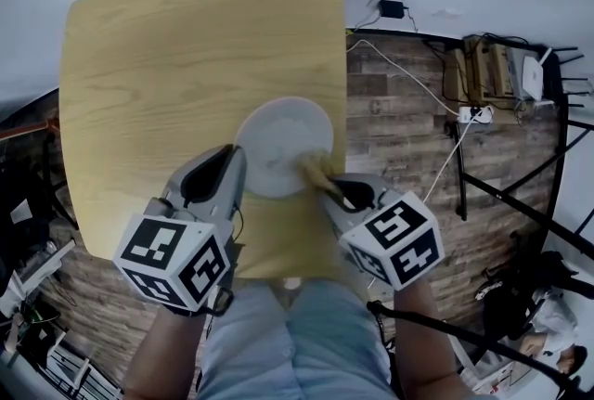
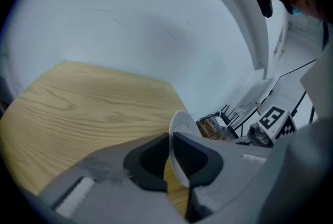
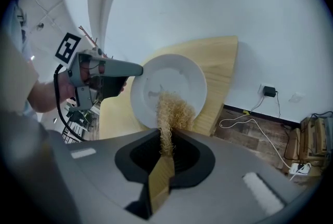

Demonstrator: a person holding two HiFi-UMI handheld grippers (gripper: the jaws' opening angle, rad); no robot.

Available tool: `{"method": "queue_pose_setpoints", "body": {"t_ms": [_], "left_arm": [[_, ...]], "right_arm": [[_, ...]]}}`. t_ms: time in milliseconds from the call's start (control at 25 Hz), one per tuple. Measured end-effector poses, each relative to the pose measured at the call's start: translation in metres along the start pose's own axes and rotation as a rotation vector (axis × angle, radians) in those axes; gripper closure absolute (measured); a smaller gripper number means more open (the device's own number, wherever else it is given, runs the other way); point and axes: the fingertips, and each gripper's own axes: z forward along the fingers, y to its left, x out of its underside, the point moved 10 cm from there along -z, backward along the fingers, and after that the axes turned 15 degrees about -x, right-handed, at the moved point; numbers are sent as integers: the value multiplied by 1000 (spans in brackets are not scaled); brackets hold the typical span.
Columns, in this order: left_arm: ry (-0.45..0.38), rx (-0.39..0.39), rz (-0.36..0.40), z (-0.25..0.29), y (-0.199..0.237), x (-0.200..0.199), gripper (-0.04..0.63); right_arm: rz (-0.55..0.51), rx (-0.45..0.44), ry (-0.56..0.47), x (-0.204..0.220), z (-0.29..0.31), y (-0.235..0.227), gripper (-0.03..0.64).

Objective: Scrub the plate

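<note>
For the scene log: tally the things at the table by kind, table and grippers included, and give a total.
plate: 1
fibre scrubber: 1
grippers: 2 (left gripper, right gripper)
table: 1
Total: 5

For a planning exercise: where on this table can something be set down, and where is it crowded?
Bare: the table across its far half and left side, beyond the white plate. Crowded: near right corner, where the left gripper clamps the plate and the right gripper holds a scrubber to it.
</note>
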Motion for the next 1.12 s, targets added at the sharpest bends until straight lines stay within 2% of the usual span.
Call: {"method": "queue_pose_setpoints", "body": {"t_ms": [280, 560, 840, 1120], "left_arm": [[-7, 7, 47, 1, -2, -2, 546], [-10, 24, 64, 0, -3, -5, 545], [-4, 31, 67, 3, -6, -8, 541], [-4, 33, 64, 3, -6, -8, 540]], "right_arm": [[59, 12, -33, -10, -9, -16, 578], [63, 61, -63, -29, -14, -28, 578], [16, 77, -65, -61, -13, -37, 578], [-60, 55, -46, -84, 3, -28, 578]]}}
